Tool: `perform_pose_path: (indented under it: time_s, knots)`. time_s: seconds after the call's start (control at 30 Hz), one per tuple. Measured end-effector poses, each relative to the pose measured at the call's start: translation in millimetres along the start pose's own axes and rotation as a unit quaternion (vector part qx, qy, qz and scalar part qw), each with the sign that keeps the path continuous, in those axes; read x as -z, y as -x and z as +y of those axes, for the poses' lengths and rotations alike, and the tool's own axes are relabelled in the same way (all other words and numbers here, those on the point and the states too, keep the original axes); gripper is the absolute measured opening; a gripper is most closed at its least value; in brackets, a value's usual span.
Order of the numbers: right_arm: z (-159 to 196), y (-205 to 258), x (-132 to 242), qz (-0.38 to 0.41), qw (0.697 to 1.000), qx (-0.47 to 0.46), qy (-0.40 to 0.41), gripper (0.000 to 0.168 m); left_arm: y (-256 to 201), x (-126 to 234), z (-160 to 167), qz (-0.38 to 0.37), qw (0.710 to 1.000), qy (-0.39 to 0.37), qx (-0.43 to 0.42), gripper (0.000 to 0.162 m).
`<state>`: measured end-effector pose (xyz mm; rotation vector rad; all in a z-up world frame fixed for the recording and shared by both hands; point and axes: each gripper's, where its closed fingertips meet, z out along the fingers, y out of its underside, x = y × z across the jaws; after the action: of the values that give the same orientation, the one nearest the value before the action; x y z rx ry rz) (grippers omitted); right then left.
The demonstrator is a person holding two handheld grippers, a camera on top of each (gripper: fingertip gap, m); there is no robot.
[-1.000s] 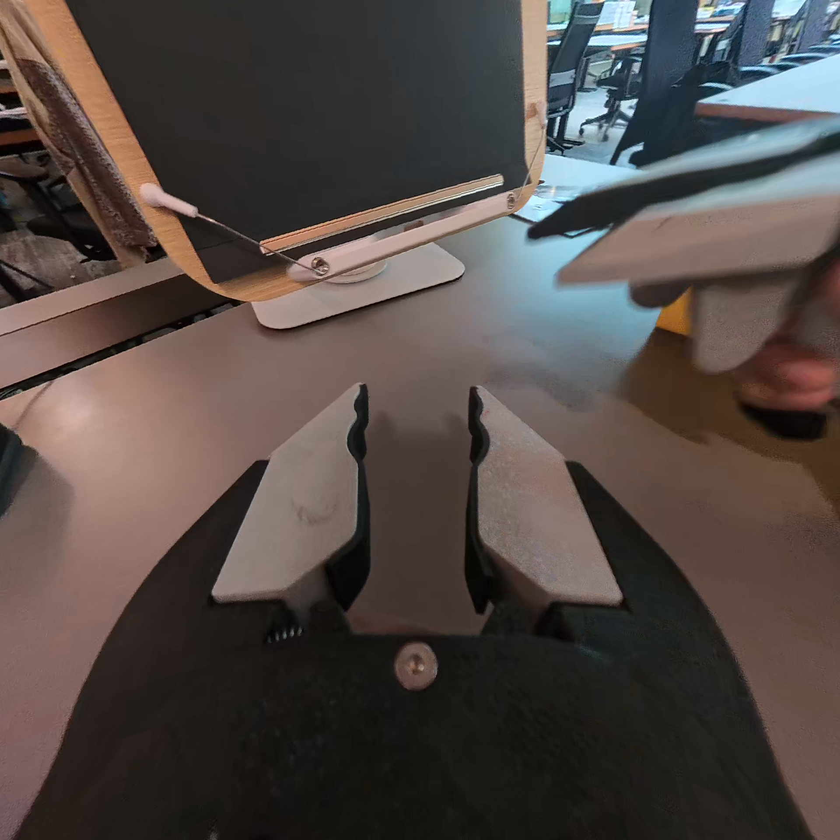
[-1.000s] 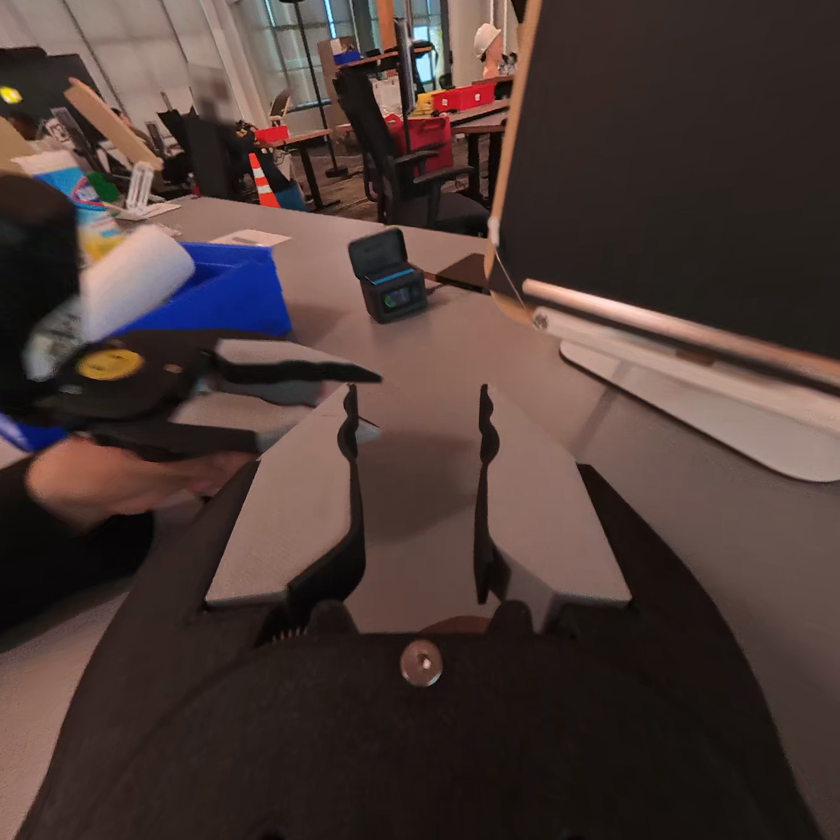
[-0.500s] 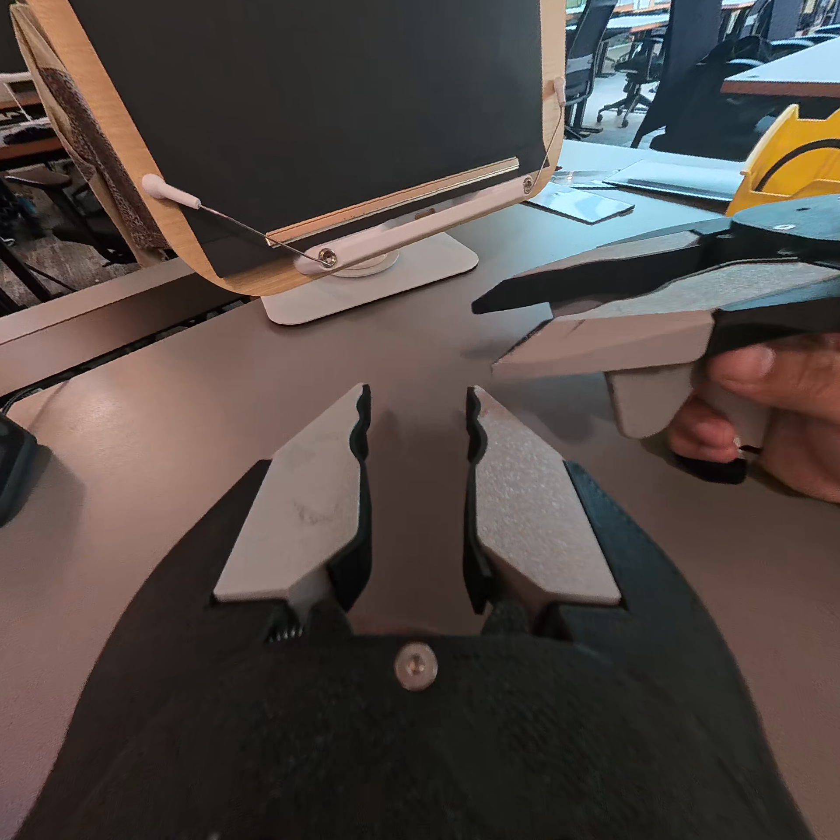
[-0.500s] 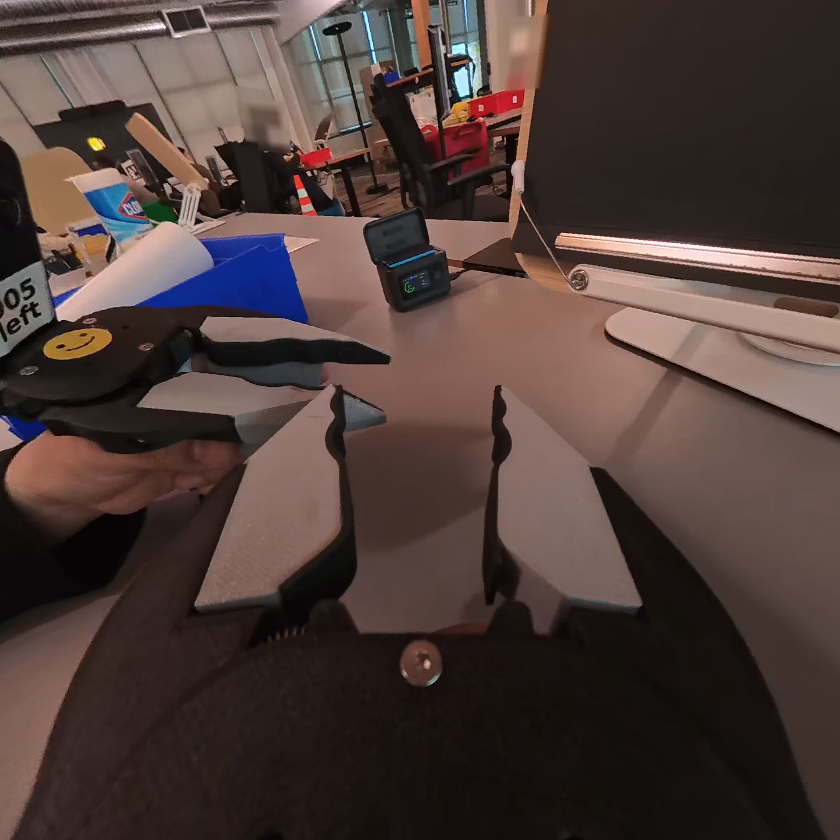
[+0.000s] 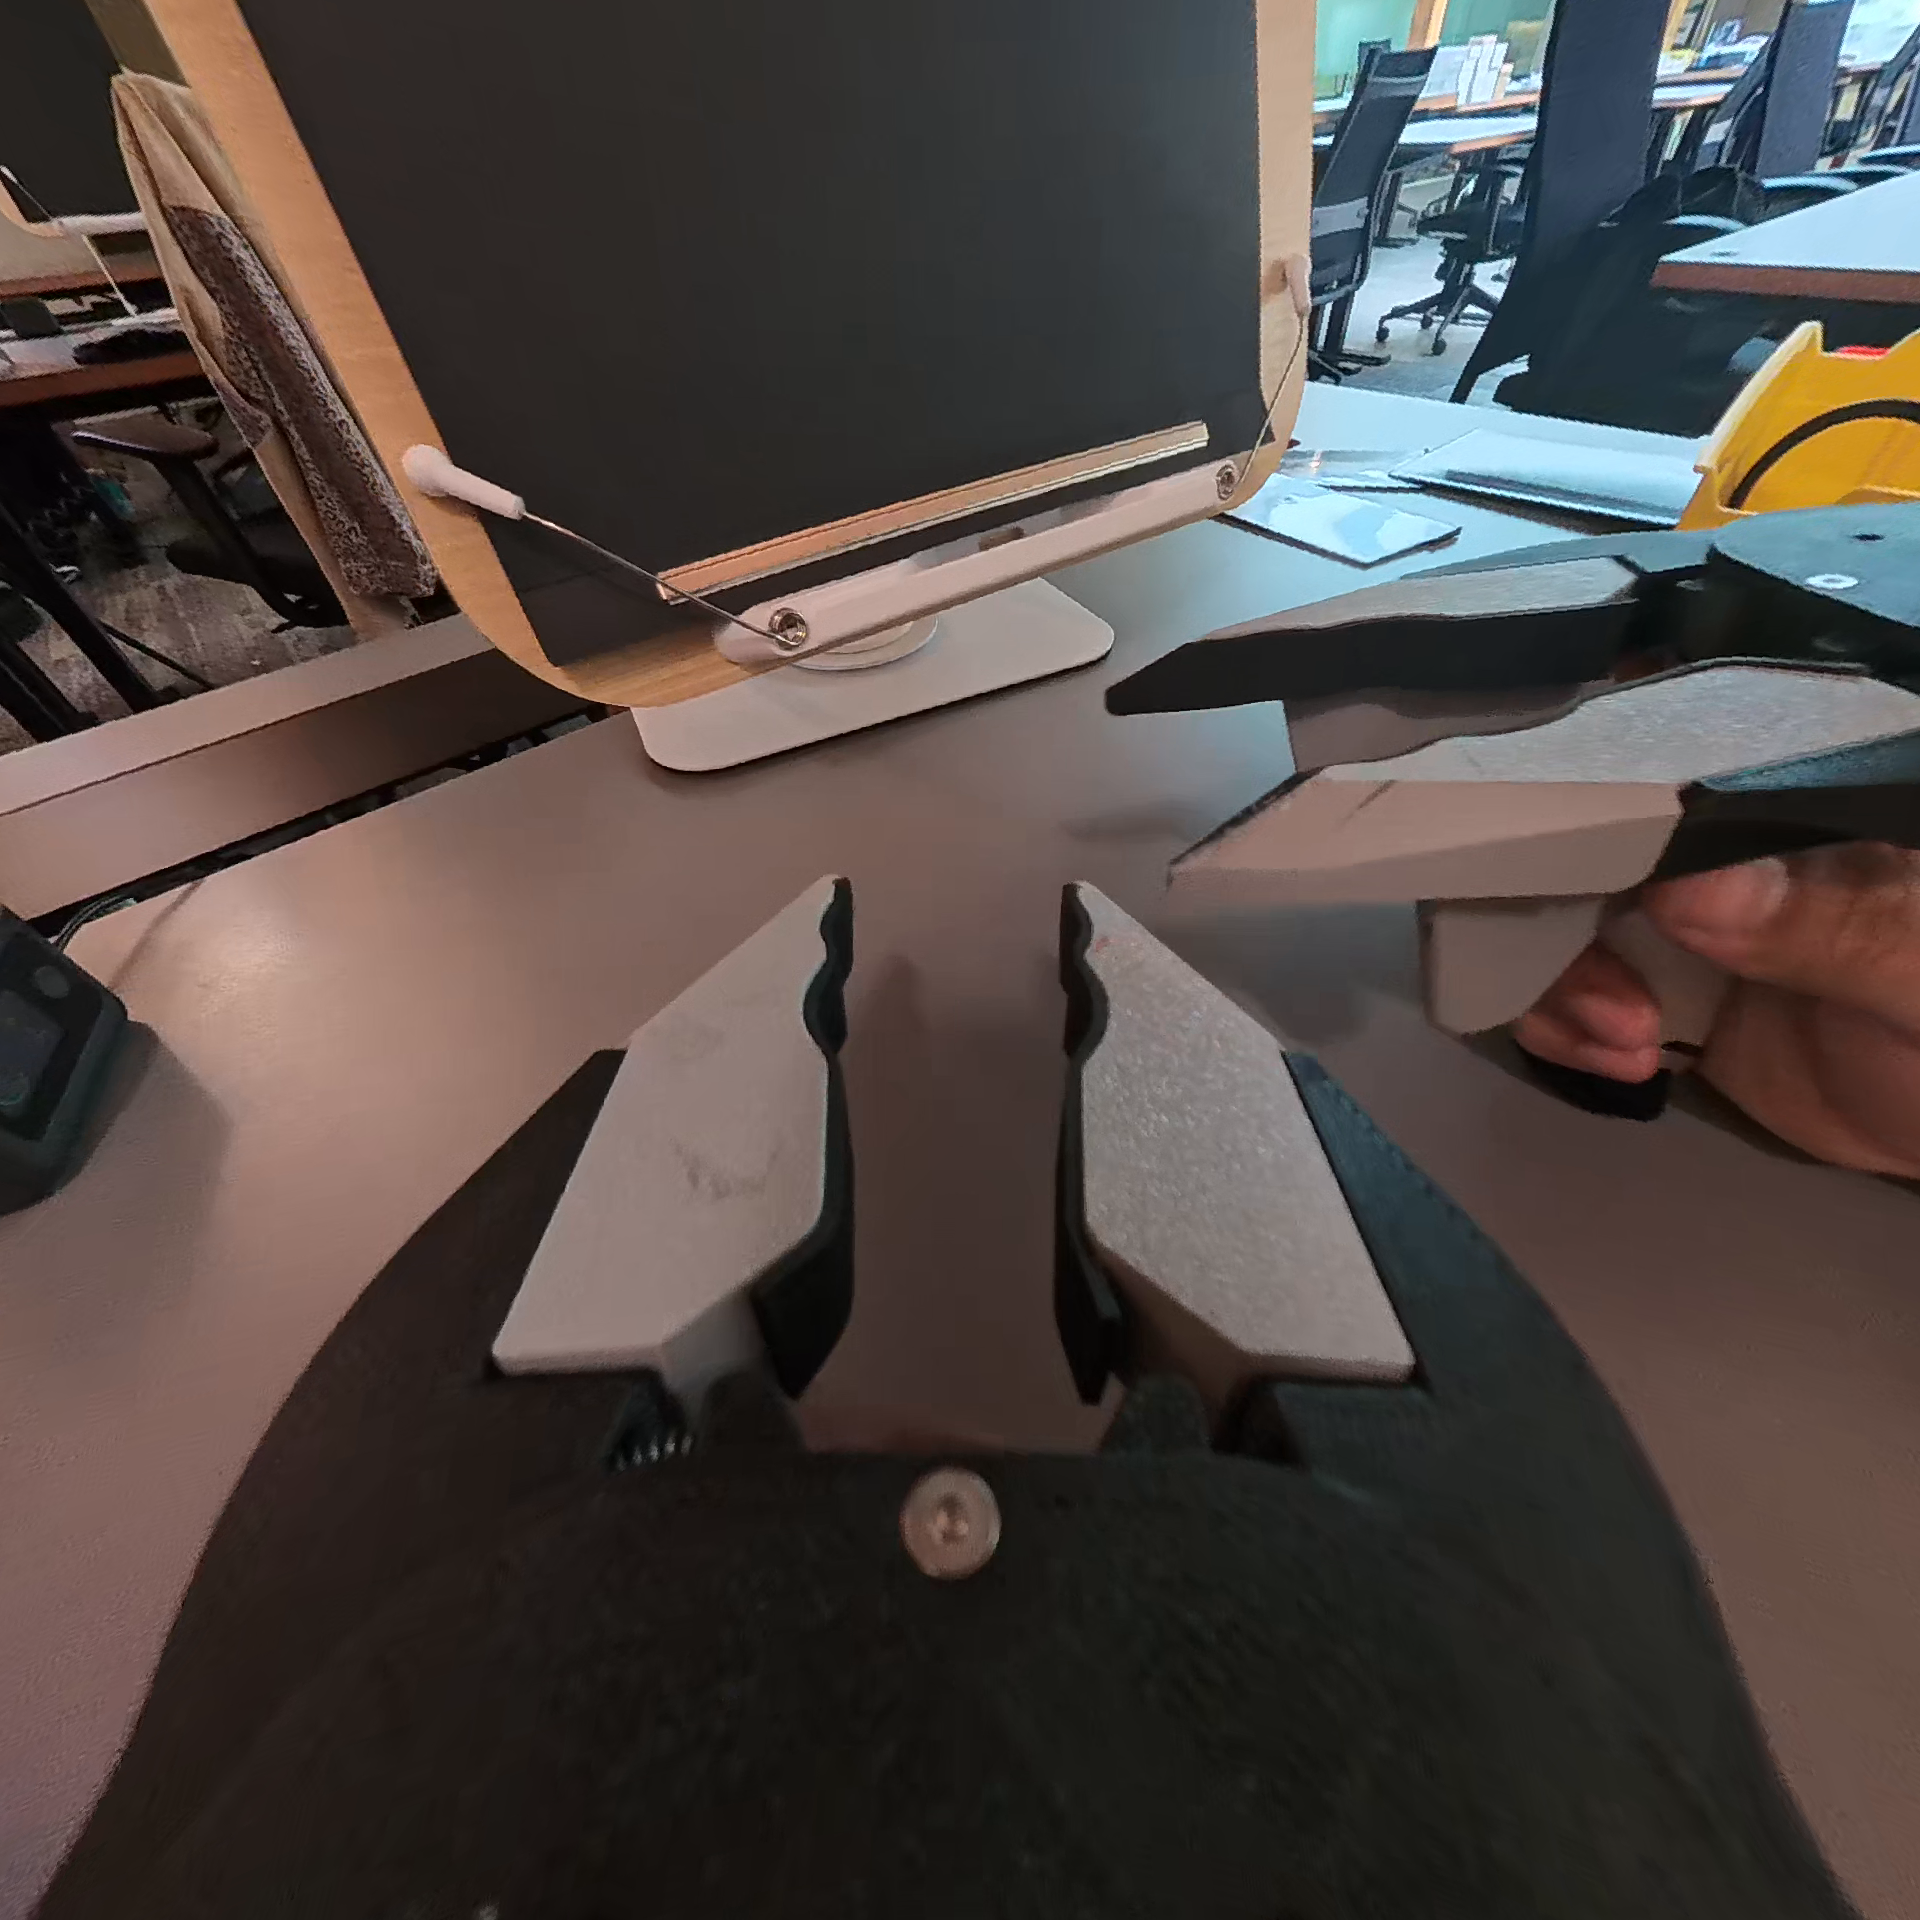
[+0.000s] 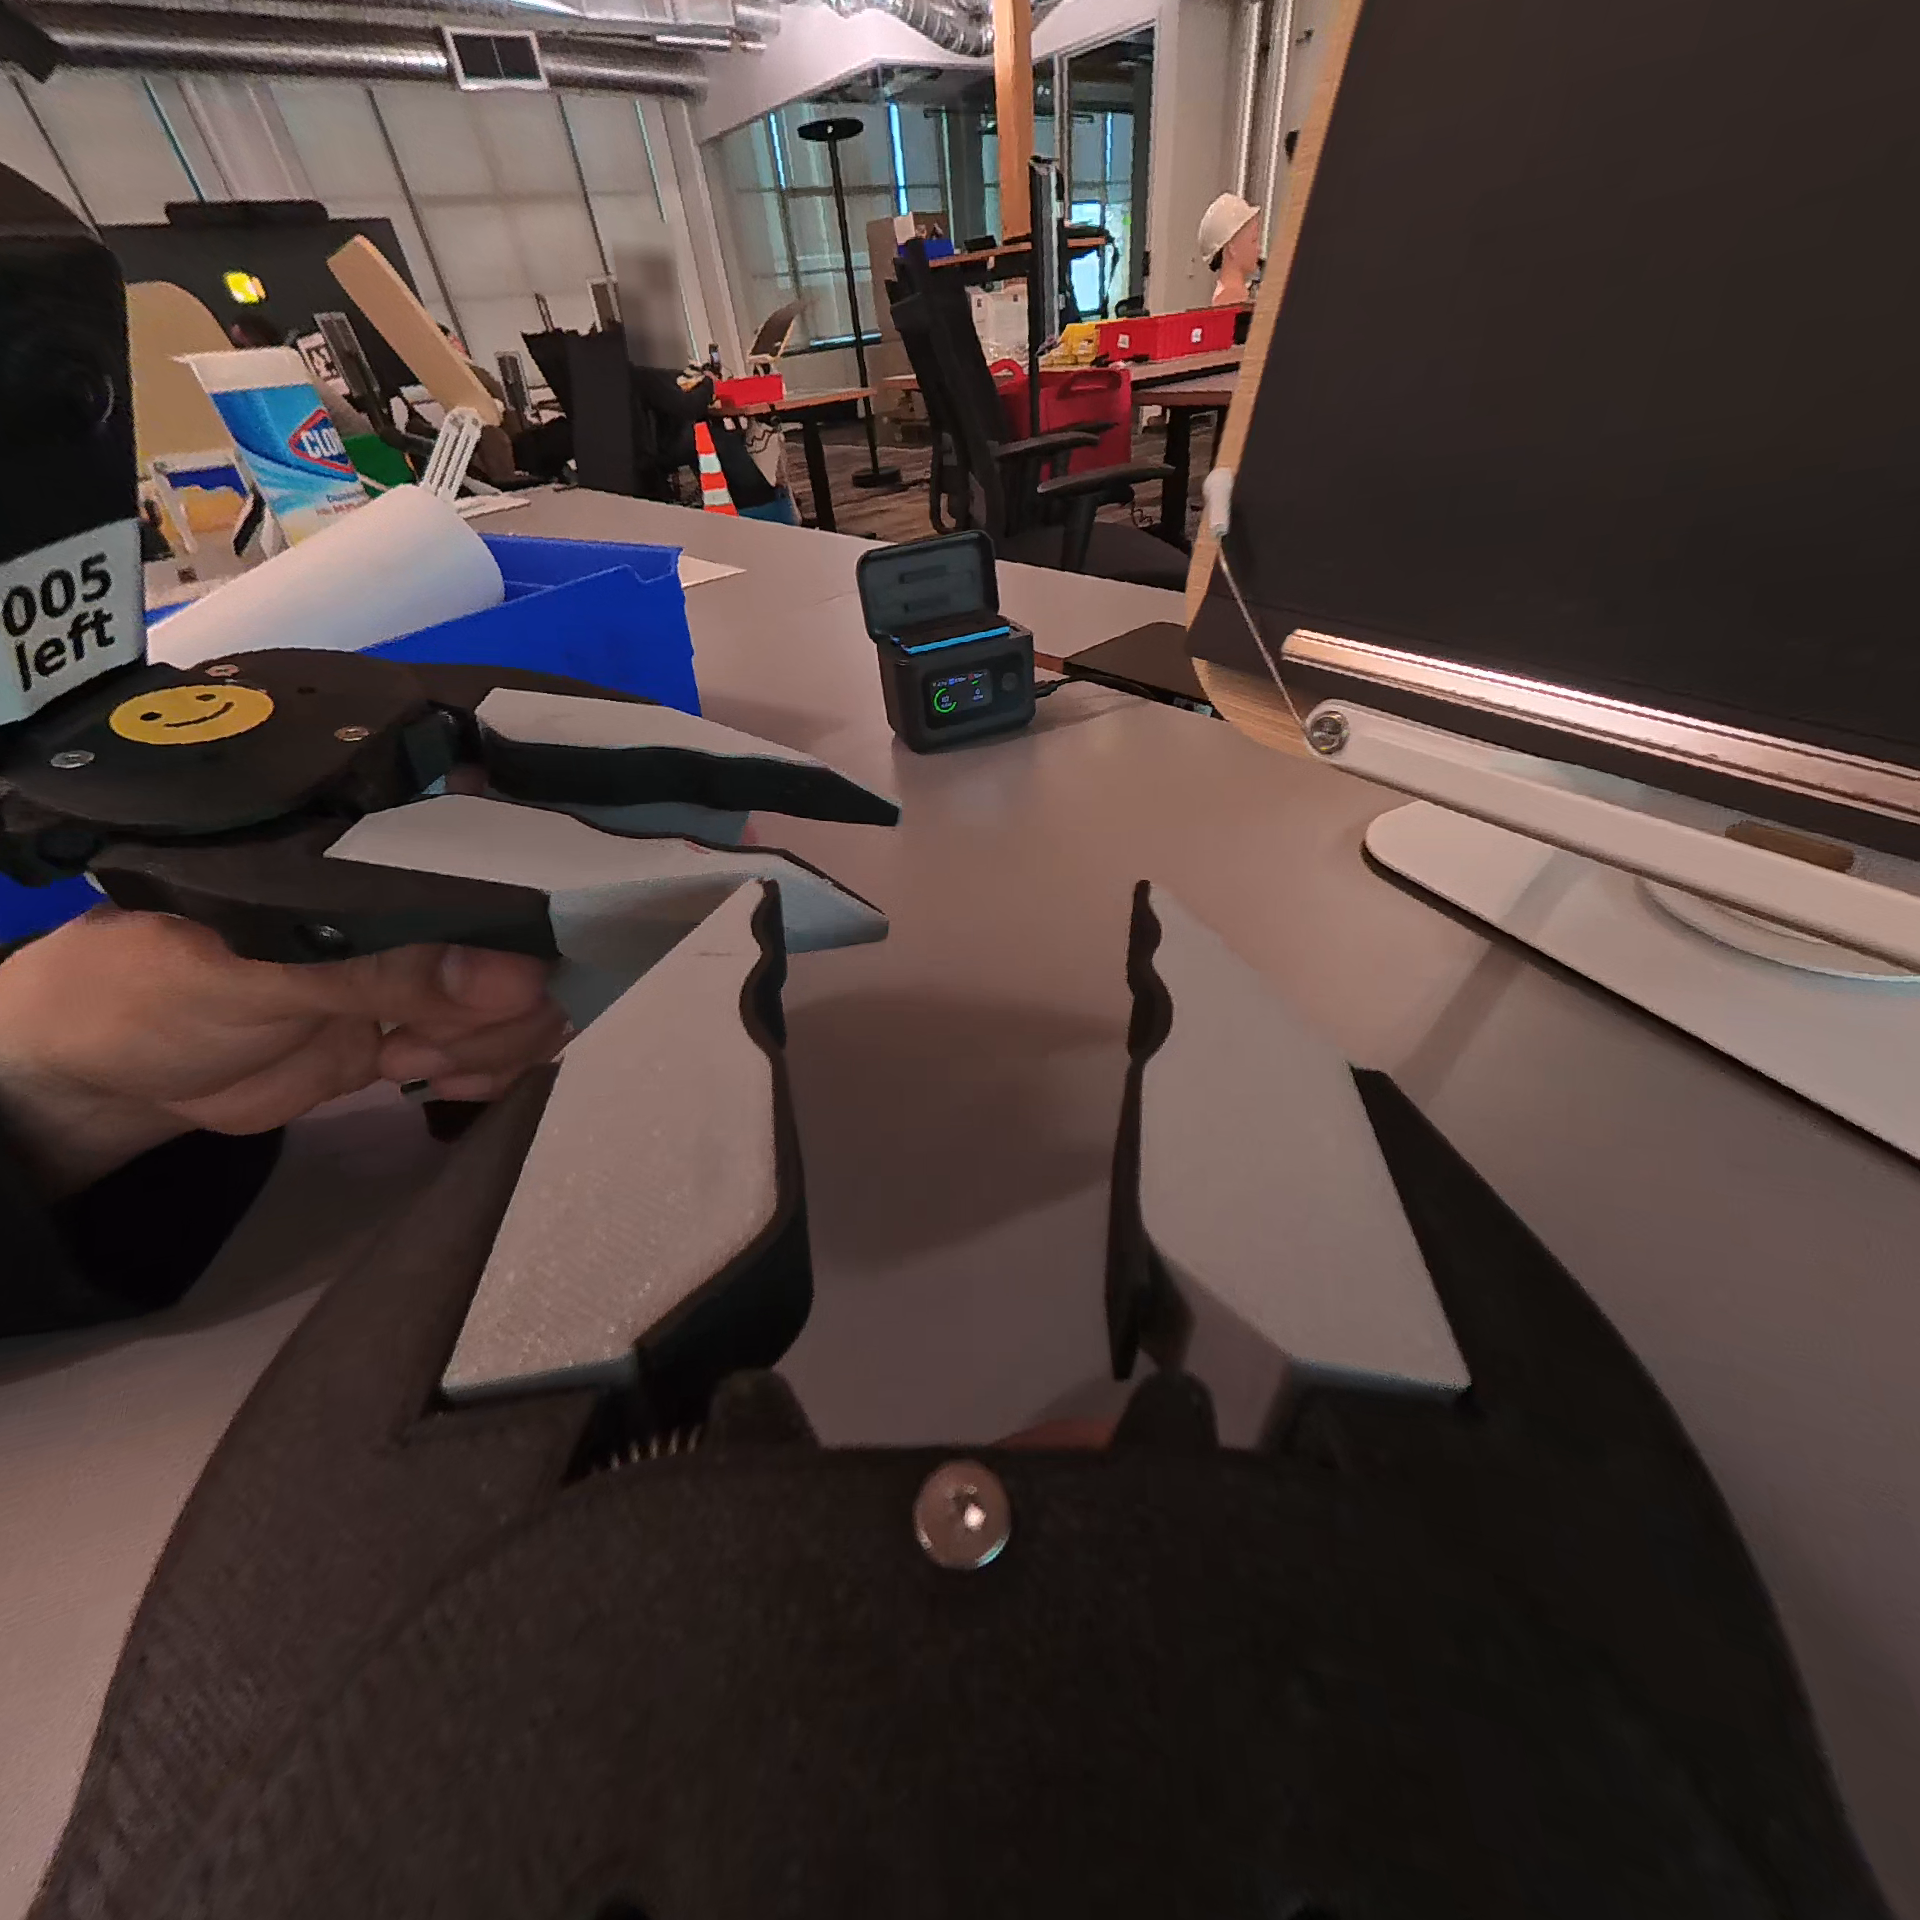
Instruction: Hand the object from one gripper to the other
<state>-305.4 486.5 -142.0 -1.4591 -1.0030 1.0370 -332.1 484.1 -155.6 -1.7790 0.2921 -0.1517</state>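
Your left gripper (image 5: 956, 914) jaws narrowly apart holding nothing, your right gripper (image 6: 954, 914) jaws wider, empty, table (image 5: 416, 997) under both

Grey-and-black tongs (image 5: 956, 914), blue bin (image 6: 582, 634), yellow smiley sticker (image 6: 190, 713), grey-brown table (image 5: 416, 987).

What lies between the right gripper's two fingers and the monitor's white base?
Only bare tabletop: in the right wrist view nothing sits between the open right gripper and the monitor base.
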Motion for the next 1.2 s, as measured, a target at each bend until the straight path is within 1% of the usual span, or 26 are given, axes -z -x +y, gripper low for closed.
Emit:
perform_pose_path:
  time_s: [0.23, 0.33, 0.47, 0.63, 0.7, 0.8, 0.97, 1.1, 1.2]
  knots:
    - [-5.8, -11.2, 5.3, 0.006, 0.999, -0.025, -0.021, 0.063, -0.9, 0.5, -2.9, 0.0, 1.0, -0.007, 0.004, 0.038]
    - [-8.6, -12.4, 2.9, 0.004, 0.999, -0.016, -0.029, 0.062, -1.8, 0.0, -2.8, 0.002, 1.0, -0.008, 0.011, 0.038]
    - [-15.8, -20.7, -7.1, 0.017, 0.999, 0.013, -0.042, 0.061, 1.0, -0.1, -1.2, -0.014, 1.0, -0.011, 0.001, 0.037]
    - [-19.3, -29.4, -16.2, 0.006, 0.998, -0.026, -0.052, 0.063, 2.2, -0.6, 0.7, -0.019, 1.0, -0.013, 0.021, 0.037]
    - [-21.9, -23.2, -8.4, -0.009, 0.997, -0.044, -0.062, 0.062, 2.4, 2.2, -1.0, -0.022, 0.999, -0.021, 0.027, 0.037]
    - [-27.0, -25.1, 9.1, 0.013, 0.996, -0.038, -0.081, 0.06, -1.6, 4.4, -3.5, -0.013, 0.999, -0.027, 0.036, 0.037]
    - [-31.4, -27.4, 22.7, 0.016, 0.992, -0.076, -0.101, 0.062, 0.3, 5.8, -4.4, -0.02, 0.999, -0.03, 0.027, 0.037]
    - [-31.2, -21.6, 26.1, 0.026, 0.994, -0.045, -0.092, 0.062, 2.3, 3.8, -1.0, -0.018, 0.999, -0.025, 0.033, 0.037]
    - [-28.9, -14.4, 29.0, 0.032, 0.996, -0.017, -0.082, 0.061, 4.5, 5.9, -3.2, -0.02, 0.998, -0.034, 0.04, 0.036]
